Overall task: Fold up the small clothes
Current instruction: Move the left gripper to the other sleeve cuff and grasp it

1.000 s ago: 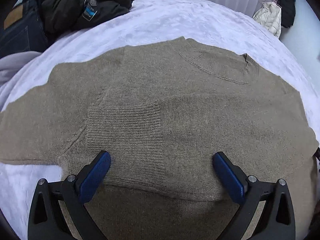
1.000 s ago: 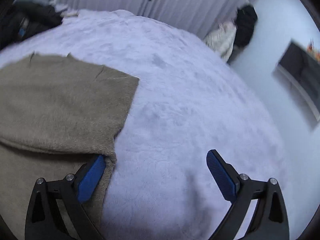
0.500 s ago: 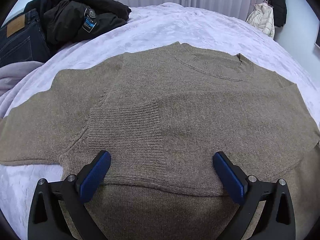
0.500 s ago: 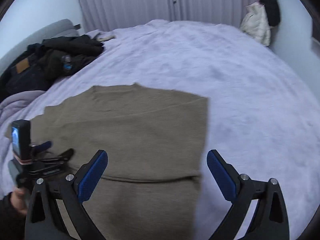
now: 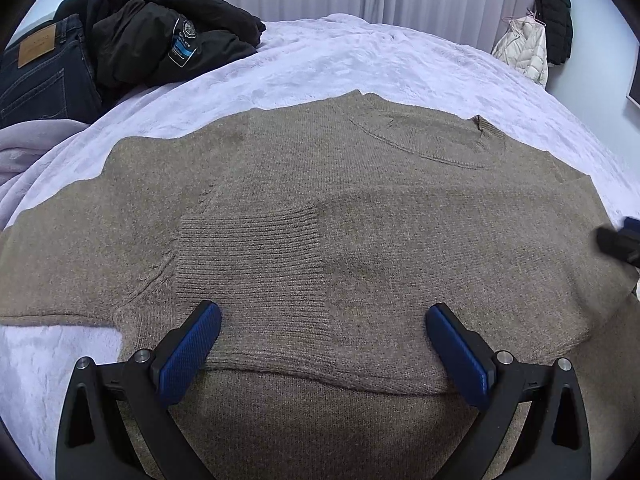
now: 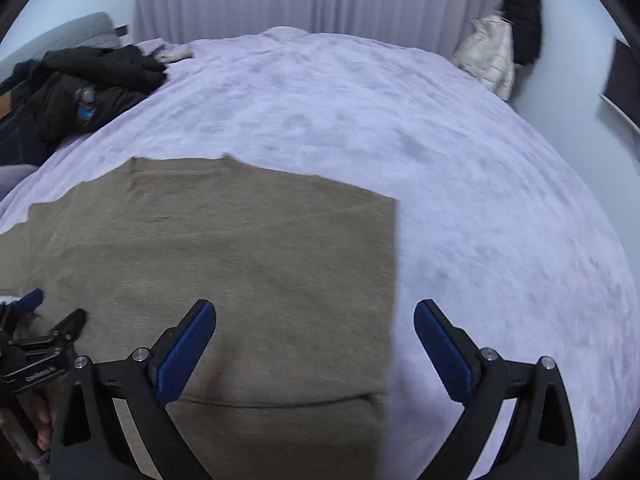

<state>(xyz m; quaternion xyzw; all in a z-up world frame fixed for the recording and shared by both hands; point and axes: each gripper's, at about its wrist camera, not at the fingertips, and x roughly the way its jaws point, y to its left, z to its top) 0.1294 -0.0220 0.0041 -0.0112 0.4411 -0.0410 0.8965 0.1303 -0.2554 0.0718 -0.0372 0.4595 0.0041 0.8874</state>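
Observation:
A taupe knit sweater point(image 5: 360, 208) lies flat on the lavender bed, neckline at the far side. One sleeve with its ribbed cuff point(image 5: 248, 256) is folded across the chest. My left gripper point(image 5: 324, 344) is open and empty, hovering over the sweater's lower middle. My right gripper point(image 6: 314, 344) is open and empty, above the sweater's straight right folded edge point(image 6: 394, 280). The sweater also shows in the right wrist view point(image 6: 240, 260). The left gripper shows at the lower left of the right wrist view point(image 6: 36, 328), and the right gripper's tip shows at the left wrist view's right edge point(image 5: 620, 240).
Dark jeans point(image 5: 36, 72) and a black jacket point(image 5: 160, 36) are piled at the bed's far left. A white coat point(image 5: 520, 52) and a black coat point(image 5: 554, 24) hang by the far right wall. Curtains hang behind the bed. Bare lavender bedspread point(image 6: 500, 220) stretches to the right of the sweater.
The right gripper has lifted and swung back from the sweater's right edge, now viewing the whole folded side. The left gripper has barely moved. The sweater lies unchanged.

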